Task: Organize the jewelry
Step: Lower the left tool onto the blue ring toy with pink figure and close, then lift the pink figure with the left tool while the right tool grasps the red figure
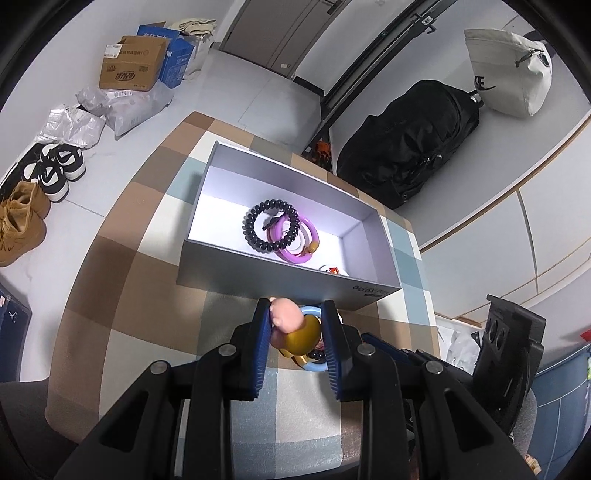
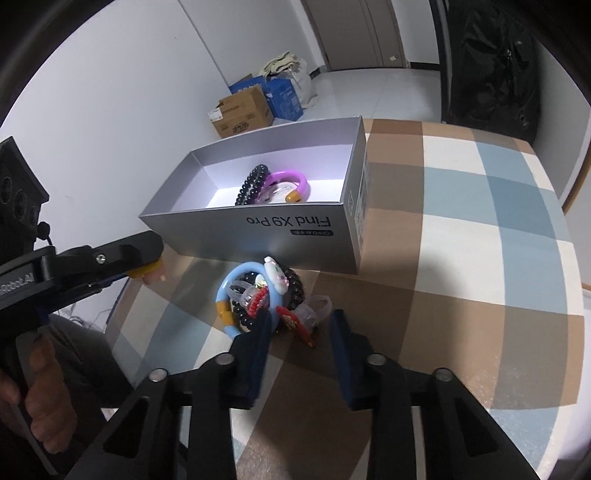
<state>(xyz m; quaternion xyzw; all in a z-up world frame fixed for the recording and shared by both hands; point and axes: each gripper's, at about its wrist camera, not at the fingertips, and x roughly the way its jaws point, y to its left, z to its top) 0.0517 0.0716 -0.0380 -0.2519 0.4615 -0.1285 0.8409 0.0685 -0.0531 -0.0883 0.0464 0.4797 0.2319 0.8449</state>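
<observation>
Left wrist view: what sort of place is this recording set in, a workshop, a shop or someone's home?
Most likely a home, perhaps near the entrance. Shoes and delivery cartons sit on the tiled floor by a door, and a black backpack lies beside the checked table.

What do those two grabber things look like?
Both are black, angular frames with silver round bolts. The left gripper and the right gripper each have two jaws faced with dark blue ribbed pads. In the right wrist view, the left one also has a black handle, white lettering on its side, a thin black cable and a boxy black block with round holes.
</observation>
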